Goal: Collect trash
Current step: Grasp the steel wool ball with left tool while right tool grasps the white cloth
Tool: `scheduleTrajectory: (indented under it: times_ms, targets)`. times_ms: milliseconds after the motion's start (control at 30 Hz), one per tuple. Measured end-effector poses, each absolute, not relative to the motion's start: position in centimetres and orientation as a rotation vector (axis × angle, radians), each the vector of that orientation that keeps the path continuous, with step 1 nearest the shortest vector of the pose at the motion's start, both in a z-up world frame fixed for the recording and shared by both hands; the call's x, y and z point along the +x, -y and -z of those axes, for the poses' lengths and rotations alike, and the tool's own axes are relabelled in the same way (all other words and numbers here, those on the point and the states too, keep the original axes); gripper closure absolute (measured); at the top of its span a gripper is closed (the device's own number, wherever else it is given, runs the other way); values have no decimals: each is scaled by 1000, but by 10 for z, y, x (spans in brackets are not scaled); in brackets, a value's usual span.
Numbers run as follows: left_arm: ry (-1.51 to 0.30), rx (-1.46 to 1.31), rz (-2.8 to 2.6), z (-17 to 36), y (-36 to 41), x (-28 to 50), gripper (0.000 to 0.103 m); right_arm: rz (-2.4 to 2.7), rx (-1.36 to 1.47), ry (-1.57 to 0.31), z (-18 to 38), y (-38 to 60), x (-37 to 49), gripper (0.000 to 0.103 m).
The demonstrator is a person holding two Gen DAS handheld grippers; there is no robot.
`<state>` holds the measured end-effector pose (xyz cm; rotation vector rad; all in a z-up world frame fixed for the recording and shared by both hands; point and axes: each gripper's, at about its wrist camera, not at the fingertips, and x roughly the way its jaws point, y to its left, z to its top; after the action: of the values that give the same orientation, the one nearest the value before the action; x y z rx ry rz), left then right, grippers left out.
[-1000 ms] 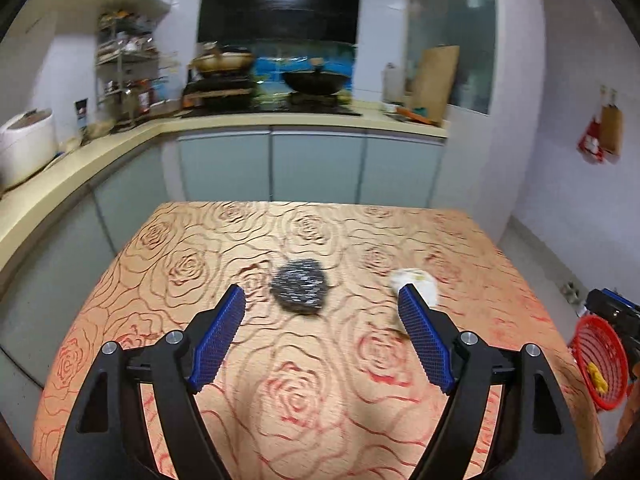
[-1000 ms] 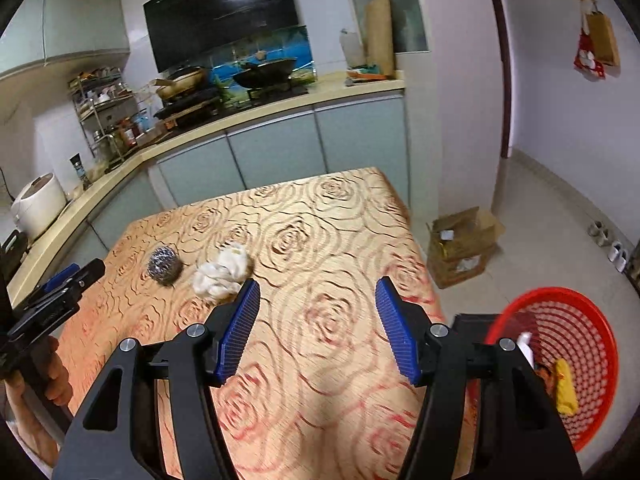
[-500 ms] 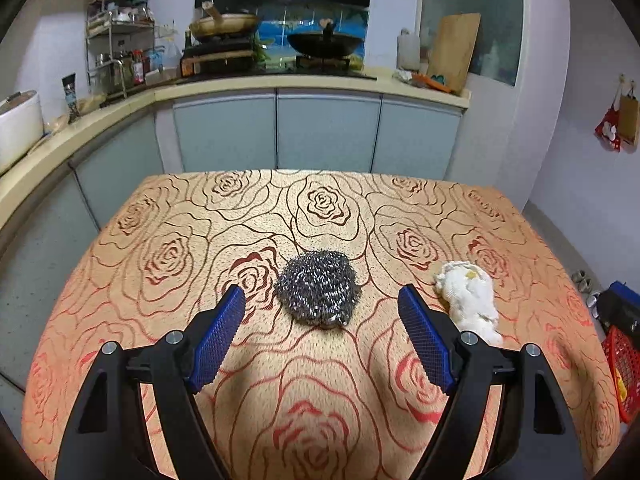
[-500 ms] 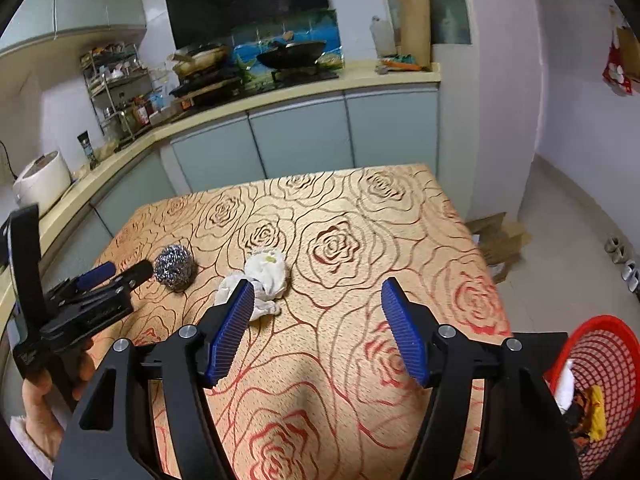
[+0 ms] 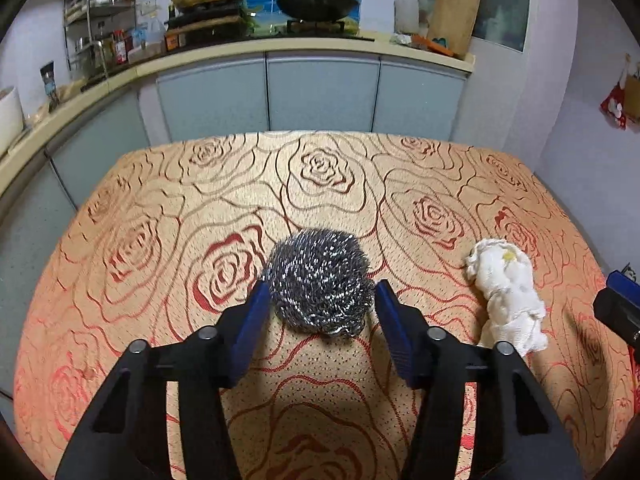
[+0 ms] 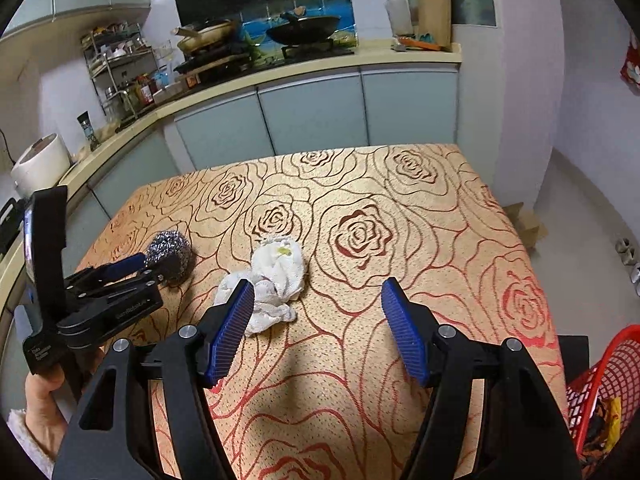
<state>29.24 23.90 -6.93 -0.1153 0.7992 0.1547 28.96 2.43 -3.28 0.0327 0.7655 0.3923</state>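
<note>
A steel wool ball (image 5: 318, 280) lies on the rose-patterned tablecloth (image 5: 320, 184). My left gripper (image 5: 320, 292) is closing on it; both blue pads touch its sides, and it still rests on the cloth. The right wrist view shows this from the side, with the left gripper (image 6: 140, 268) at the steel wool ball (image 6: 170, 250). A crumpled white tissue wad (image 6: 276, 276) lies just ahead of my right gripper (image 6: 316, 292), by its left finger. That gripper is open with nothing between its pads. The tissue wad (image 5: 506, 296) also shows right of the ball.
A red mesh basket (image 6: 600, 384) holding some trash stands on the floor off the table's right edge. A cardboard box (image 6: 528, 224) sits on the floor beyond it. Kitchen counters (image 5: 280, 46) with pans run behind the table.
Both grippers moved forward and down toward the table. The left one's jaws narrowed from wide apart to touching the steel wool ball. The right one came up beside the tissue wad.
</note>
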Motion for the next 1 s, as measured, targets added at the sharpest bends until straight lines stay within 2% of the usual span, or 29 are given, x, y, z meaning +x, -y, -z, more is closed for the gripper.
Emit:
scheduleTrajectory:
  times_ms: [167,267,633,767,1000]
  targets:
    - [-779,-128,-152,67,-242,290,63,-425,6,-780,39,-41,292,39]
    - [-774,-139,-147,67,-244,287,66,-448,2,-796,42,-51,295,39]
    - [-751,-174,-156,63,-255,279,68,-435,-60,-851,63,-84,312,40]
    - [-741,-161,-162,62,-253,277,68,-441,-67,-864,66,-87,316,57]
    - [-729,-136,-167,59,-249,276,68,-447,-85,-877,70,-86,315,71]
